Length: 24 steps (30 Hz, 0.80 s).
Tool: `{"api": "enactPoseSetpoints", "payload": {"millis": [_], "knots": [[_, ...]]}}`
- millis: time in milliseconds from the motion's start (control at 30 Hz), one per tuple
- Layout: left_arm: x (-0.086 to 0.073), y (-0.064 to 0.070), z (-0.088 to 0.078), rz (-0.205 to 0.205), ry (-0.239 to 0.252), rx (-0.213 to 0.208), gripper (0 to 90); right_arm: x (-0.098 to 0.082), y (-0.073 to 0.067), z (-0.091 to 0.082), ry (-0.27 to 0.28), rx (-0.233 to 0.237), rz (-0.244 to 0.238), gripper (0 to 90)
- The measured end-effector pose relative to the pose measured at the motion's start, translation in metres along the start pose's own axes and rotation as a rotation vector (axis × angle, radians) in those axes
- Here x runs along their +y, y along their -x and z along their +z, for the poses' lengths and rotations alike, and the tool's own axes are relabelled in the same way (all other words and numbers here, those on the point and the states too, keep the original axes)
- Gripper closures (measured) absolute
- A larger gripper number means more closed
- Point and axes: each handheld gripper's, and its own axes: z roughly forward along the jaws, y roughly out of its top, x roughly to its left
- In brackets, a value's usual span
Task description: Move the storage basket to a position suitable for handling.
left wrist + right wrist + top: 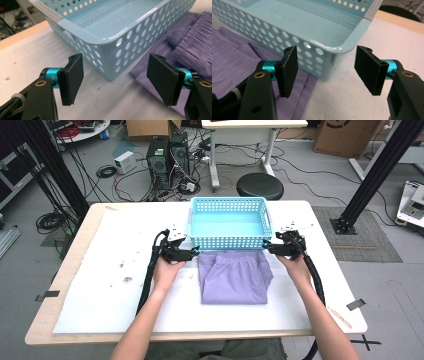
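Both tongs, left (195,251) and right (265,246), are being held open and empty at the basket's (227,241) near corners. Nothing is being gripped; the basket is sitting empty on the worktop (100,285), and the folded purple garment (234,277), just before it, is probably waiting to be loaded.

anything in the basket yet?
No, the light blue basket is empty in the high view; the folded purple garment lies on the table before it.
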Motion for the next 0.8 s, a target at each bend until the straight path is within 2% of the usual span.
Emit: {"api": "enactPoseSetpoints", "payload": {"millis": [33, 67, 200, 233, 267, 333, 400, 433, 467, 500, 567, 600, 633, 667, 733, 800], "knots": [[-0.002, 0.006, -0.008, 0.006, 0.015, 0.008, 29.8, -0.005, -0.005, -0.008, 0.018, -0.014, 0.006, 31.7], [-0.002, 0.006, -0.008, 0.006, 0.015, 0.008, 29.8, -0.008, -0.007, -0.012, 0.030, -0.017, 0.008, 31.2], [-0.008, 0.019, -0.024, -0.004, 0.031, 0.004, 29.8, -0.017, -0.014, -0.024, 0.041, -0.006, 0.031, 29.1], [-0.010, 0.029, -0.032, -0.013, 0.037, -0.003, 29.8, -0.023, -0.020, -0.032, 0.051, -0.009, 0.033, 29.2], [-0.010, 0.029, -0.032, -0.013, 0.037, -0.003, 29.8, -0.023, -0.020, -0.032, 0.051, -0.009, 0.033, 29.2], [-0.013, 0.041, -0.039, -0.038, 0.046, -0.029, 29.8, -0.031, -0.027, -0.041, 0.058, -0.013, 0.034, 29.3], [-0.018, 0.053, -0.045, -0.077, 0.044, -0.063, 29.8, -0.044, -0.040, -0.052, 0.064, 0.008, 0.064, 29.7], [-0.020, 0.058, -0.048, -0.095, 0.035, -0.082, 29.8, -0.044, -0.040, -0.052, 0.064, 0.008, 0.064, 29.7], [-0.027, 0.069, -0.052, -0.120, 0.005, -0.104, 29.8, -0.052, -0.047, -0.056, 0.054, 0.027, 0.075, 29.7], [-0.027, 0.069, -0.052, -0.120, 0.005, -0.104, 29.8, -0.052, -0.047, -0.056, 0.054, 0.027, 0.075, 29.7], [-0.034, 0.078, -0.055, -0.148, -0.022, -0.124, 29.8, -0.060, -0.055, -0.060, 0.039, 0.036, 0.079, 29.8], [-0.041, 0.085, -0.058, -0.169, -0.040, -0.136, 30.2, -0.066, -0.064, -0.064, 0.018, 0.045, 0.066, 29.7], [-0.041, 0.085, -0.058, -0.169, -0.040, -0.136, 30.8, -0.066, -0.064, -0.064, 0.018, 0.045, 0.066, 29.7], [-0.045, 0.090, -0.060, -0.183, -0.044, -0.134, 31.9, -0.073, -0.072, -0.068, 0.008, 0.041, 0.061, 29.7], [-0.048, 0.097, -0.063, -0.167, -0.057, -0.103, 32.7, -0.077, -0.076, -0.071, 0.005, 0.030, 0.053, 29.7], [-0.050, 0.102, -0.066, -0.188, -0.058, -0.106, 32.7, -0.084, -0.083, -0.076, -0.004, 0.028, 0.058, 29.8]]}}
